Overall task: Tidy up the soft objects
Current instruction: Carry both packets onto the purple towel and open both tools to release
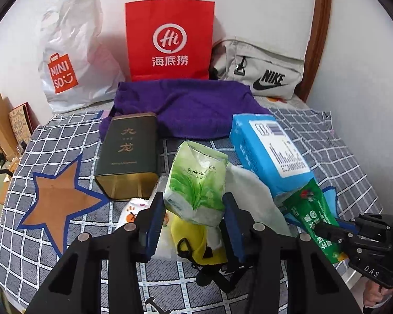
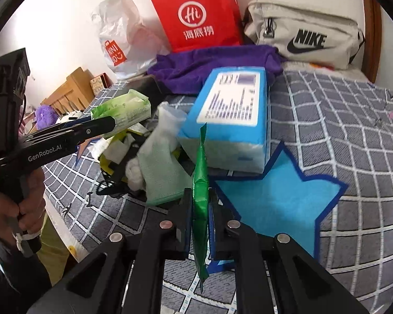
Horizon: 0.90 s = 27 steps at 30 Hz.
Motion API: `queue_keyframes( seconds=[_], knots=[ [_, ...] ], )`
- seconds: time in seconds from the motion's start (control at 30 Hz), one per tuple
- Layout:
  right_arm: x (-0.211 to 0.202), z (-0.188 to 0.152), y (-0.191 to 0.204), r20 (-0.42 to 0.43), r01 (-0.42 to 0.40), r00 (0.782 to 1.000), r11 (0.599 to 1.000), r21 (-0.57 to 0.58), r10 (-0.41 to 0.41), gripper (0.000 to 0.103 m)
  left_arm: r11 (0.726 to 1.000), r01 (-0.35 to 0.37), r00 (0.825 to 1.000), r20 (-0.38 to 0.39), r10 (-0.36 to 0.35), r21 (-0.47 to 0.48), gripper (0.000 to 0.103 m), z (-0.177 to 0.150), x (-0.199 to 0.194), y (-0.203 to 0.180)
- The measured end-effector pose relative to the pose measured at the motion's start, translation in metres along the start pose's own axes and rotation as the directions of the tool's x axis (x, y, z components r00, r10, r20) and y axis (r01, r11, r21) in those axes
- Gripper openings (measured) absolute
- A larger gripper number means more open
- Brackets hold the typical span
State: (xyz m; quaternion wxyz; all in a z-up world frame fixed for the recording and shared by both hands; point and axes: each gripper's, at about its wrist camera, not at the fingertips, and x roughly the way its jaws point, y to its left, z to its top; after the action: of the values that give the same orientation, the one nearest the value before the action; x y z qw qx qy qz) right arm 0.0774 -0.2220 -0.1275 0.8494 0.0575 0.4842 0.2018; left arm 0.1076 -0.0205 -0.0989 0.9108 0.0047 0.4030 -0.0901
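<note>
My left gripper (image 1: pixel 194 206) is shut on a green-and-white tissue pack (image 1: pixel 196 180) and holds it above a pile with a yellow item (image 1: pixel 194 238) and a white cloth (image 1: pixel 251 198). My right gripper (image 2: pixel 199 198) is shut on a thin green sachet (image 2: pixel 200 191), held edge-on above the blue star patch (image 2: pixel 275 198). The sachet also shows in the left wrist view (image 1: pixel 314 214). A blue tissue box (image 1: pixel 269 151) lies tilted behind the pile. A purple towel (image 1: pixel 191 104) lies further back. A pale green cloth (image 2: pixel 159 164) lies left of the sachet.
A dark tea tin (image 1: pixel 129 154) lies left of the pile, by a brown star patch (image 1: pixel 60 198). A red paper bag (image 1: pixel 170 39), a white Miniso bag (image 1: pixel 70 60) and a grey Nike pouch (image 1: pixel 262 70) stand against the wall. The surface is a checked cloth (image 2: pixel 340 120).
</note>
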Motion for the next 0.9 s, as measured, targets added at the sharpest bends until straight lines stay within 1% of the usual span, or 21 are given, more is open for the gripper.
queue_keyframes(
  seconds=[0.17,0.37,0.47,0.67,0.77,0.9],
  knots=[
    [-0.020,0.015,0.003,0.045,-0.023,0.999,1.000,0.004,0.023,0.010,1.000,-0.018,1.000,0.017,0.018,-0.022,0.042,0.008,-0.010,0.012],
    [-0.030,0.045,0.006,0.081,-0.003,0.997,1.000,-0.009,0.004,0.010,0.997,-0.039,0.999,0.026,0.040,-0.060,0.042,0.024,-0.015,0.031],
    [-0.030,0.062,0.005,0.095,0.012,0.995,1.000,-0.012,-0.010,0.010,0.995,-0.050,0.998,0.028,0.052,-0.089,0.042,0.035,-0.015,0.042],
    [-0.023,0.099,-0.001,0.127,0.039,0.991,0.999,-0.028,-0.035,0.010,0.990,-0.088,0.996,0.018,0.091,-0.113,0.042,0.058,-0.007,0.059],
    [-0.018,0.119,-0.006,0.127,0.045,0.991,0.999,-0.026,-0.041,0.010,0.986,-0.106,0.994,0.014,0.108,-0.126,0.042,0.072,0.001,0.067],
    [-0.009,0.146,-0.011,0.132,0.047,0.990,0.999,-0.023,-0.044,0.010,0.984,-0.111,0.993,0.019,0.114,-0.137,0.042,0.092,0.012,0.075]
  ],
)
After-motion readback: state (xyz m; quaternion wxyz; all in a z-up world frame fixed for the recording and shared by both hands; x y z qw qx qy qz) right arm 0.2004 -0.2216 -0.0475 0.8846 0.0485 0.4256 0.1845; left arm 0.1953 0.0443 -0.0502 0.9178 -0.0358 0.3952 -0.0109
